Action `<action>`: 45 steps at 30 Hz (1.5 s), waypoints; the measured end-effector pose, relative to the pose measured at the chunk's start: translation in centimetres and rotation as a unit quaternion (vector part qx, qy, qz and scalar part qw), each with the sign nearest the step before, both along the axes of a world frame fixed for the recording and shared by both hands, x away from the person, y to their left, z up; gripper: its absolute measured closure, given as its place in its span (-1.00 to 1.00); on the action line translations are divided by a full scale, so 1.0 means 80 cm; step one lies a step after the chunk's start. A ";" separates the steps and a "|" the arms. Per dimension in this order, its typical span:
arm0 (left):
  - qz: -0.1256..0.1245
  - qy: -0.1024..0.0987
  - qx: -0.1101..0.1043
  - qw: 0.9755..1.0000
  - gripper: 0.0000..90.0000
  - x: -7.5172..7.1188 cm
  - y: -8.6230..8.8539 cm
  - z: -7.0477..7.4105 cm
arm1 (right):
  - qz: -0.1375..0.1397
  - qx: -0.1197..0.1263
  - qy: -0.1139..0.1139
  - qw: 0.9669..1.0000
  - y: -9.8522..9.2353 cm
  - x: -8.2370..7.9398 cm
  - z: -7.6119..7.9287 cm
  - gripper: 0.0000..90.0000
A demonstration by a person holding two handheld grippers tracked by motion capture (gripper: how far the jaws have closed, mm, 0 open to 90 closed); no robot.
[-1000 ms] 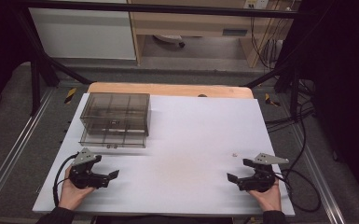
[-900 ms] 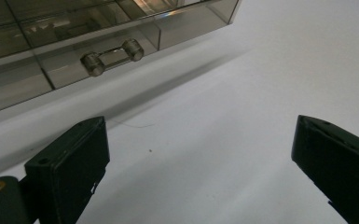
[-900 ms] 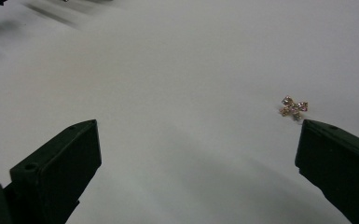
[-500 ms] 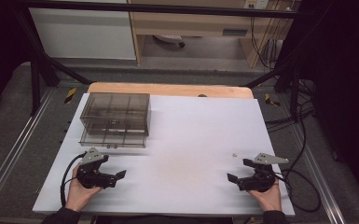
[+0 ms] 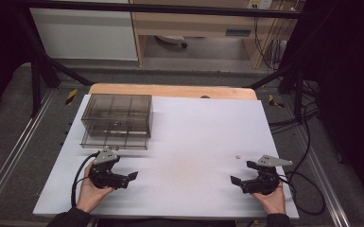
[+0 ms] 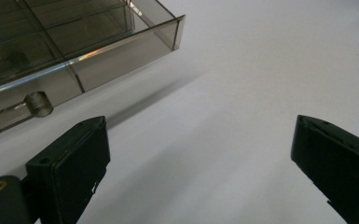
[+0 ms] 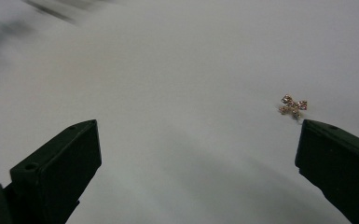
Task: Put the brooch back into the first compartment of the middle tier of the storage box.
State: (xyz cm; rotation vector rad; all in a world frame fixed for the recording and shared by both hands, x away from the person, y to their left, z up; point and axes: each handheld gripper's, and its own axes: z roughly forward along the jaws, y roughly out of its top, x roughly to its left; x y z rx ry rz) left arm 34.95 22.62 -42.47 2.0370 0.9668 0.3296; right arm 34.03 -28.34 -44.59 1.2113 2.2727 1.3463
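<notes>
Holding my right gripper [image 7: 200,172] wide open, I see the tiny jewelled bow [image 7: 293,106] lying on the white table [image 5: 194,142] just beyond its jaw. It looks light, hard and slippery, so I'd pinch its centre knot.

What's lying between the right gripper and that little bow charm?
Nothing: bare white table separates the right gripper from the charm, as the right gripper view and high view show.
</notes>
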 end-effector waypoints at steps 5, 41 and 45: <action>-0.003 -0.001 -0.002 1.000 -0.90 0.005 -0.015 0.006 | 0.000 -0.002 0.000 1.000 0.001 0.000 0.000 -0.98; -0.056 -0.001 0.010 0.998 -0.91 0.045 -0.120 0.023 | 0.002 -0.011 0.001 1.000 0.003 0.000 0.001 -0.99; -0.062 0.000 0.014 0.998 -0.90 0.051 -0.133 0.022 | 0.002 -0.011 0.001 1.000 0.003 0.000 0.001 -0.99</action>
